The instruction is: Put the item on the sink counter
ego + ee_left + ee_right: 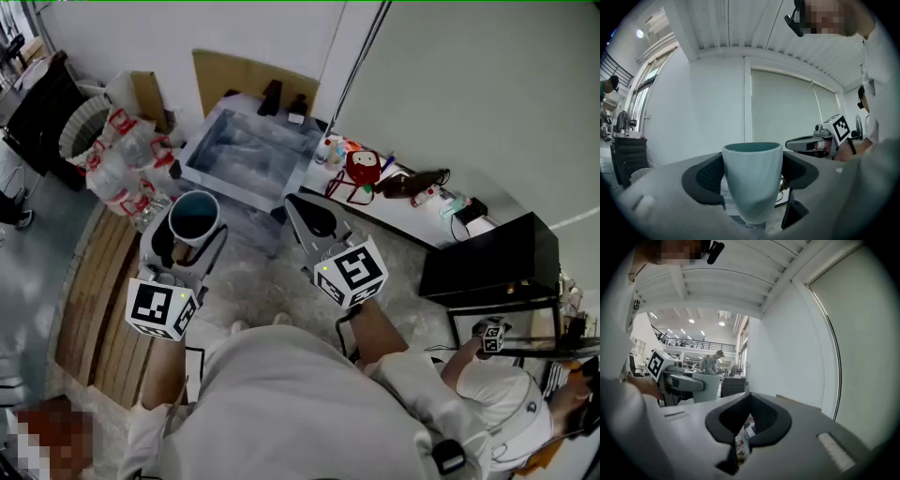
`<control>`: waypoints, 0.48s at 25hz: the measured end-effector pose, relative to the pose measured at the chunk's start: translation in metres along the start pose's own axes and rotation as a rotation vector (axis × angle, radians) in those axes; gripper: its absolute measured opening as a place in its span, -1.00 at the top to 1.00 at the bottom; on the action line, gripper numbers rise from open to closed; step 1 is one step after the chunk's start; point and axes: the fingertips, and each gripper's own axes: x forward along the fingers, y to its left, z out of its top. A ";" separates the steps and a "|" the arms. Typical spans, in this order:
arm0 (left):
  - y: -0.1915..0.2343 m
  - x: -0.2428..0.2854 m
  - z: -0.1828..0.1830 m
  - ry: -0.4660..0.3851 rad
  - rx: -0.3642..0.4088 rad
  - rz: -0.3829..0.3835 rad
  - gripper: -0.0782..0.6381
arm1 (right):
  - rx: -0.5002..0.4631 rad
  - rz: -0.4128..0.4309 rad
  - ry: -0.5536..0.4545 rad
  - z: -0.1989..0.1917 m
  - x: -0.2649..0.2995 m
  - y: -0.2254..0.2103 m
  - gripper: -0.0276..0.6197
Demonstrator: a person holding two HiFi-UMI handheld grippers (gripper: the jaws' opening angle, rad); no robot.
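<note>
Left gripper (191, 236) is clamped on the teal cup (752, 180), which is upright with its mouth up. The sink (246, 150) is straight ahead. The counter (403, 213) lies ahead and to the right, past the right gripper (314, 216), whose jaws are pinched together on nothing.

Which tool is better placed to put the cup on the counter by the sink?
Left: the left tool grips the teal cup, close to the sink. The right tool is shut and empty.
</note>
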 end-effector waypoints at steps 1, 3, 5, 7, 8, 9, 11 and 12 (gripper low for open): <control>0.000 0.001 -0.001 -0.001 -0.001 -0.001 -0.27 | 0.000 -0.001 0.000 -0.001 0.000 -0.001 0.91; 0.001 0.002 -0.001 -0.003 -0.001 -0.002 -0.27 | -0.001 -0.004 0.000 -0.002 0.001 -0.002 0.91; 0.001 0.003 -0.001 -0.003 0.000 -0.004 -0.27 | -0.003 -0.006 0.001 -0.002 0.001 -0.002 0.91; 0.001 0.003 -0.001 -0.003 0.000 -0.006 -0.27 | -0.006 -0.008 0.003 -0.003 0.001 -0.002 0.91; 0.001 0.003 -0.001 -0.003 0.001 -0.007 -0.27 | -0.007 -0.009 0.004 -0.003 0.000 -0.002 0.91; 0.001 0.003 0.000 -0.005 0.001 -0.007 -0.27 | -0.007 -0.009 0.003 -0.003 0.000 -0.002 0.91; 0.002 0.002 0.000 -0.008 0.001 -0.007 -0.27 | -0.004 -0.010 0.000 -0.002 0.000 -0.002 0.91; 0.002 0.002 0.001 -0.009 0.000 -0.007 -0.27 | -0.002 -0.009 -0.002 -0.001 0.001 -0.001 0.91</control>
